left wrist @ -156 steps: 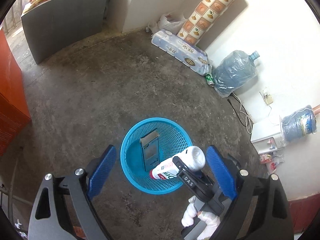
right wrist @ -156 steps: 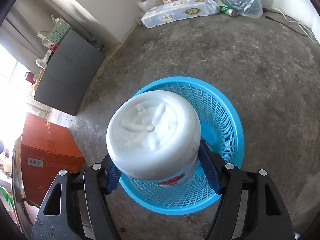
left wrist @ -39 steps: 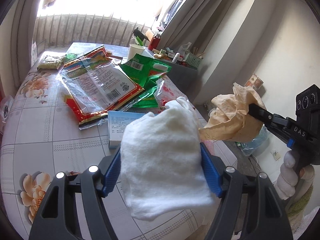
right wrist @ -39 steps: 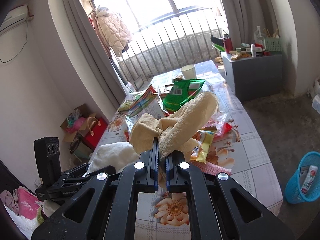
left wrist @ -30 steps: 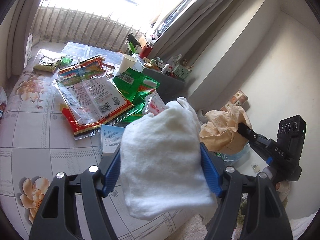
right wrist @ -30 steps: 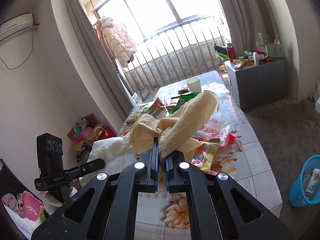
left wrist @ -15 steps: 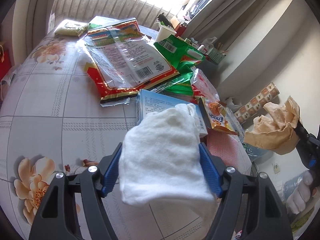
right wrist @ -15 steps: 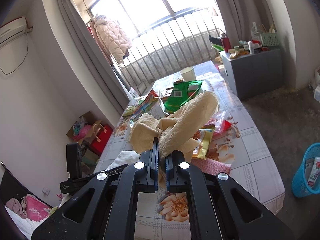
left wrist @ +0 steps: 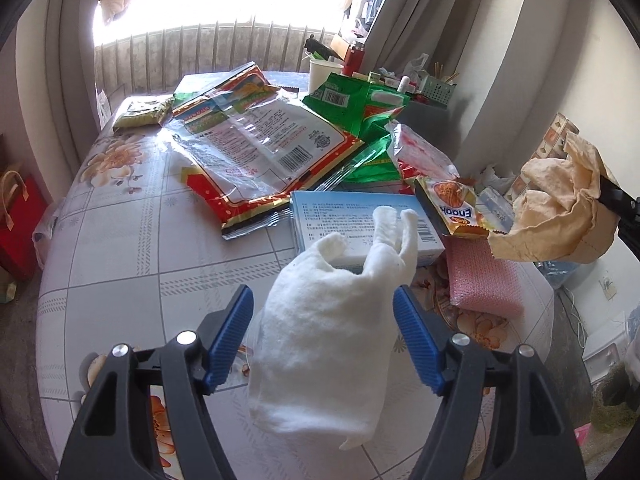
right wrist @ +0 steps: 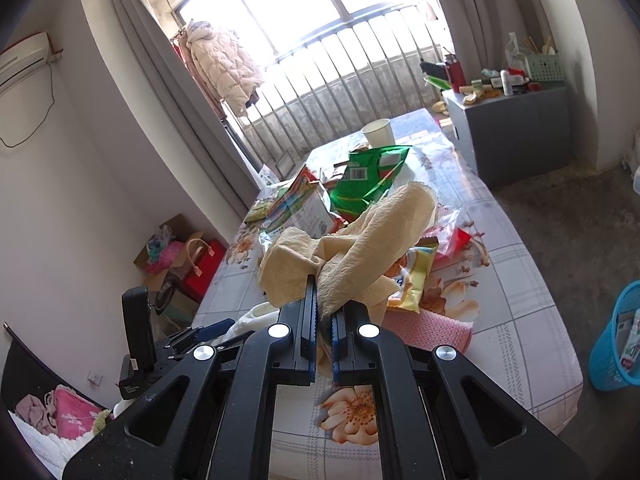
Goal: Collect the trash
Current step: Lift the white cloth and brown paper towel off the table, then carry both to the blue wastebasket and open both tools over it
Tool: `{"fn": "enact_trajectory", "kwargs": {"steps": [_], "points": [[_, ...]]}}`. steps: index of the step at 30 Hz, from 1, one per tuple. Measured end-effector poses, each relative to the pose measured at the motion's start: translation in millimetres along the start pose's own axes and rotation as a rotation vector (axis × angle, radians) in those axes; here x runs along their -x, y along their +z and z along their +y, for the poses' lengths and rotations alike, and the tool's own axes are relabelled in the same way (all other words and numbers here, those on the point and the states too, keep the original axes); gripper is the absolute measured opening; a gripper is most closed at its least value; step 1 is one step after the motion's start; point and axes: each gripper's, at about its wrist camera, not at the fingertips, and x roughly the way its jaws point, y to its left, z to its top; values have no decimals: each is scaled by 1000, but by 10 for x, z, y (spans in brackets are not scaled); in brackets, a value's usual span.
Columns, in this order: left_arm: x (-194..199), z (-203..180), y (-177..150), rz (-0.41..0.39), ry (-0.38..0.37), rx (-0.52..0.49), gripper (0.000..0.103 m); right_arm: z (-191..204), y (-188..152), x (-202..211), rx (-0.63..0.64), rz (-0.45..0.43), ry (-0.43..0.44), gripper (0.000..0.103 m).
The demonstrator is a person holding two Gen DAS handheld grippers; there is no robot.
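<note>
Two claws, two crumpled tissues

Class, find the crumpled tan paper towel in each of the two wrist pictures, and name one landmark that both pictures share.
Left wrist view: the tan paper towel hangs at the right edge, above the pink pad, pinched in the right gripper.
Right wrist view: it fills the centre, rising out of that gripper's closed fingers.
Shared landmark: the white paper cup at the table's far end.
</note>
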Motion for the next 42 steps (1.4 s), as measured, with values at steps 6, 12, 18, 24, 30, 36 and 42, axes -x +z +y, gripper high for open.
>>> {"fn": "enact_trajectory", "kwargs": {"steps": [6,12,18,24,30,36,42], "points": [[23,-89,45,-4,15,-65,31,-44,1,-16,-14,-1,-2,4],[127,-173,87,-26,30,-110,12,-64,1,1,-17,-8,1,4],[395,-295,248,-102,11,-123,11,-144,50,141,-30,-52,18,4],[623,-542,493,-151,-78,-139,11,-282,119,404,-51,-125,22,4],[563,-1172,791,-135,-263,-195,11,-615,141,840,-95,-224,-58,4],[219,-2176,1082,-60,-466,-298,11,-1159,36,1362,-170,-296,-230,4],[-462,-3313,1256,113,-569,-388,11,-1887,-155,1747,-301,-325,-392,4]]}}
